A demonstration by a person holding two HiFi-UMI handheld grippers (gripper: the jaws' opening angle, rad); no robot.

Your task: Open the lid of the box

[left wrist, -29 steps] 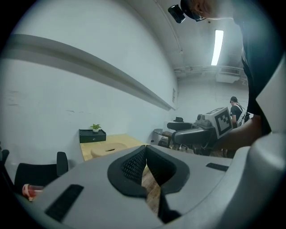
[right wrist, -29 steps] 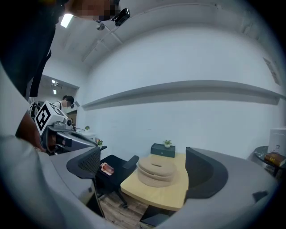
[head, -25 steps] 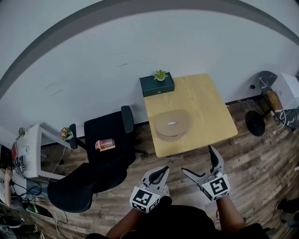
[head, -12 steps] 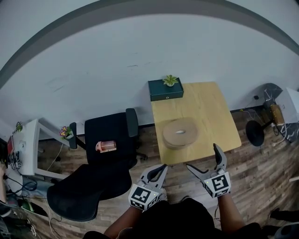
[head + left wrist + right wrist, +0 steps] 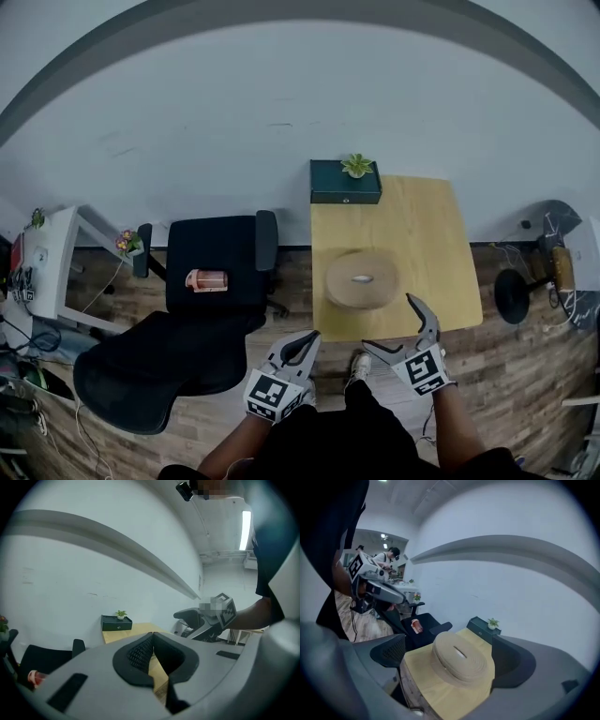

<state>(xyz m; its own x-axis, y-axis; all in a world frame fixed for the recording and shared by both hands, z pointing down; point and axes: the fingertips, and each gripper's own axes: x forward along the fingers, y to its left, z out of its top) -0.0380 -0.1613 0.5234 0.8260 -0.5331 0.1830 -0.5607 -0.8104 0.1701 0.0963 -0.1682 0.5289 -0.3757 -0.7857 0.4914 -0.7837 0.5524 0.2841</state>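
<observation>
Hovering before table (image 5: 441,225), right claw (image 5: 388,323) spread empty, left claw (image 5: 302,345) pinched together, lidded box (image 5: 361,278) ahead, chair (image 5: 211,281) beside

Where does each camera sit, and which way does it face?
Head view: on the head, looking down at table, round box, left gripper, right gripper, forearms.
Left gripper view: rides that gripper, faces the wall; shut jaws show.
Right gripper view: rides that gripper, faces the round box; open jaws show.
All share the green box.

Your left claw (image 5: 153,633) has its tips together, empty. At eleven o'clock, a dark green rectangular case (image 5: 116,623) sits on the pale wooden counter (image 5: 123,634).
</observation>
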